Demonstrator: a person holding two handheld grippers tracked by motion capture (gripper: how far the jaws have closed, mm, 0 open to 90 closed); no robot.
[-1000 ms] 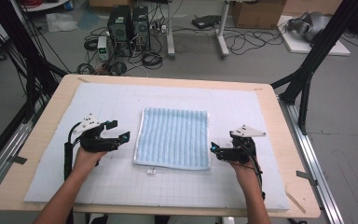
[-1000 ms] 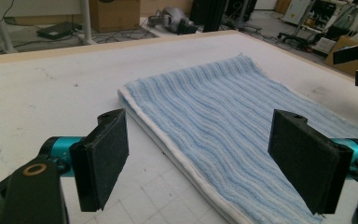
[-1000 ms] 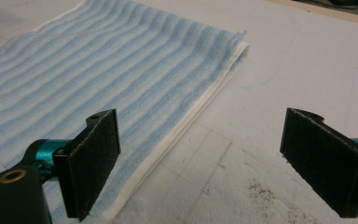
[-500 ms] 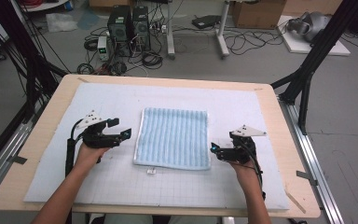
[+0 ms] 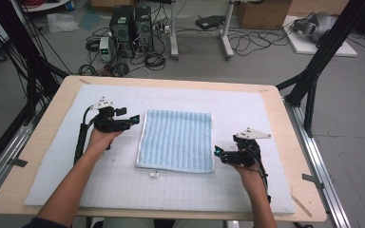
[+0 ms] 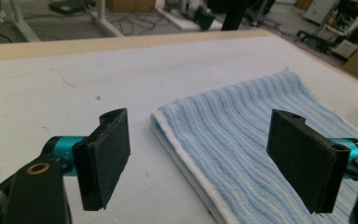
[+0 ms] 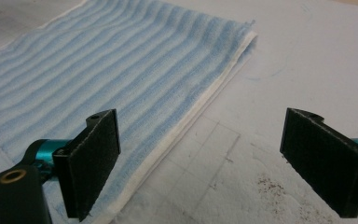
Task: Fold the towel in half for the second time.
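Note:
A folded light-blue striped towel (image 5: 177,140) lies flat in the middle of the white grid mat (image 5: 100,190). My left gripper (image 5: 134,118) hovers at the towel's far left corner, open, its jaws pointing at the cloth. In the left gripper view the left gripper (image 6: 203,158) straddles the towel (image 6: 242,154) at its white folded edge with nothing between the pads. My right gripper (image 5: 217,153) sits at the towel's near right corner, open. In the right gripper view the right gripper (image 7: 209,161) stands wide over the towel (image 7: 121,70) edge and bare mat.
A small white tag (image 5: 154,174) lies on the mat just in front of the towel. The wooden table (image 5: 38,142) borders the mat on all sides. Black frame legs, computers and cables stand on the floor beyond the far edge.
My left gripper has moved away from the person, up along the towel's left edge toward its far corner. The right gripper has stayed nearly still.

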